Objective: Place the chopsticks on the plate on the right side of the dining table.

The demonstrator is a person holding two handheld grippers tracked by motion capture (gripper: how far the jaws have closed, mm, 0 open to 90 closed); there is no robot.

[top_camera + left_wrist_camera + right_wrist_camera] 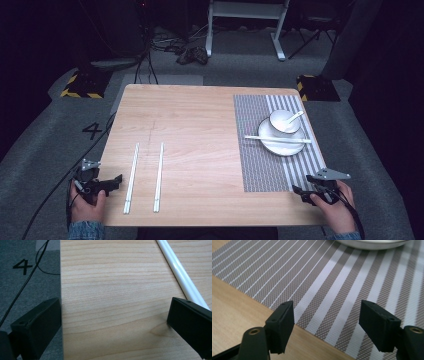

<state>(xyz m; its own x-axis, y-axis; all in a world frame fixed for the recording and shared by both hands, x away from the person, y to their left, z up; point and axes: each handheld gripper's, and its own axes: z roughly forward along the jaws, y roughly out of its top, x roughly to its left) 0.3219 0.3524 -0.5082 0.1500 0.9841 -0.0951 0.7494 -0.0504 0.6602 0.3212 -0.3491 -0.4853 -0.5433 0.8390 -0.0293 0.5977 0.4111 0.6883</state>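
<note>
Two long white chopsticks (pixel 131 177) (pixel 158 176) lie side by side on the wooden table (pixel 195 130) at the front left. My left gripper (pixel 116 182) rests at the table's left front edge, just left of them, open with nothing between its jaws. In the left gripper view (pixel 113 315) one chopstick (pixel 178 270) runs past the right jaw. On the striped placemat (pixel 260 150) a white plate (pixel 280 146) carries a bowl (pixel 283 122) with a spoon (pixel 293 118) and a third chopstick (pixel 277 139) across it. My right gripper (pixel 300 191) (pixel 327 317) hovers open over the placemat's (pixel 337 290) front edge, holding nothing.
The plate's rim (pixel 372 243) shows at the top of the right gripper view. Beyond the table's left edge is grey floor marked with a black 4 (pixel 22 266) and a cable (pixel 22 290). A white desk frame (pixel 245 25) stands behind the table.
</note>
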